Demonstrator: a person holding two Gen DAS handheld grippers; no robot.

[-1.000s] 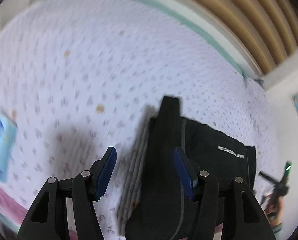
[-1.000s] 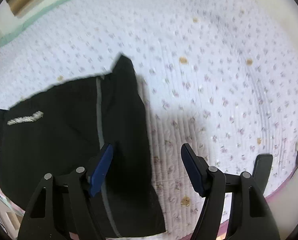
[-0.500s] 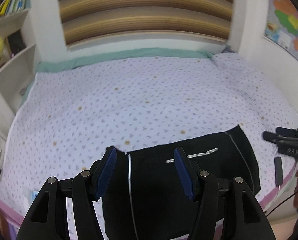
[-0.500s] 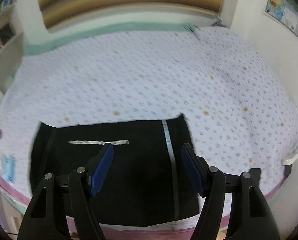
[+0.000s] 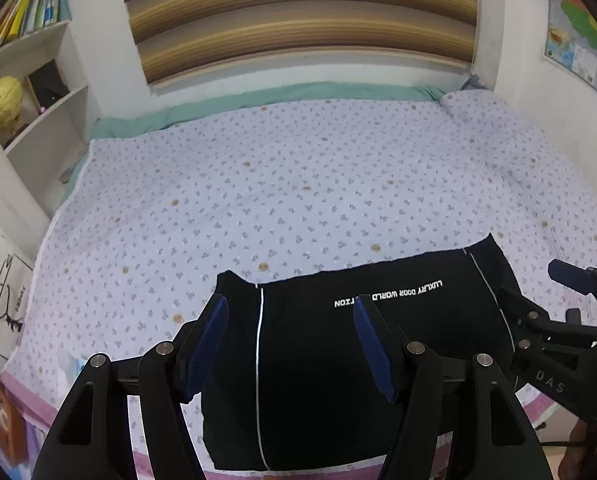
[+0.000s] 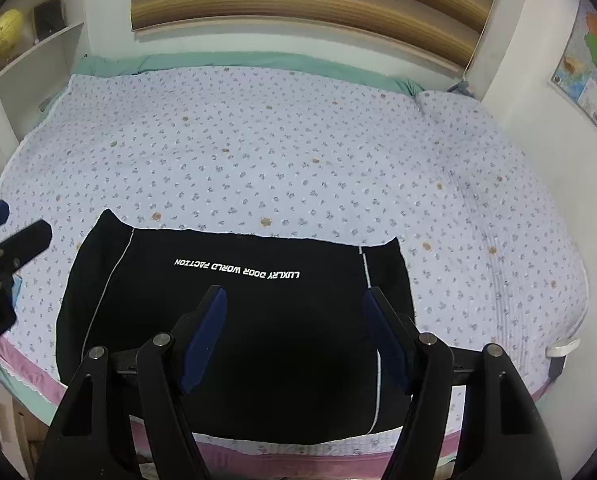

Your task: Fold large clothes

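Black folded garment [image 6: 234, 320], near edge of bed [image 6: 298, 148], below and ahead of both my hand-held grippers.

Item lies flat as a broad rectangle on the flowered quilt, long axis running left to right across my front, white lettering [image 6: 236, 269] reading upside down towards me, a thin white stripe near each short end. My left hand-held gripper [image 5: 290, 344] hangs over the left stripe, jaws opening, nothing between the pads. My right hand-held gripper [image 6: 294, 340] hangs over the right half, jaws standing wide, nothing held. Neither touches the cloth. I judge each short end lies nearest its own-side hand; a further fold across the long axis would call for both together, one to each end.
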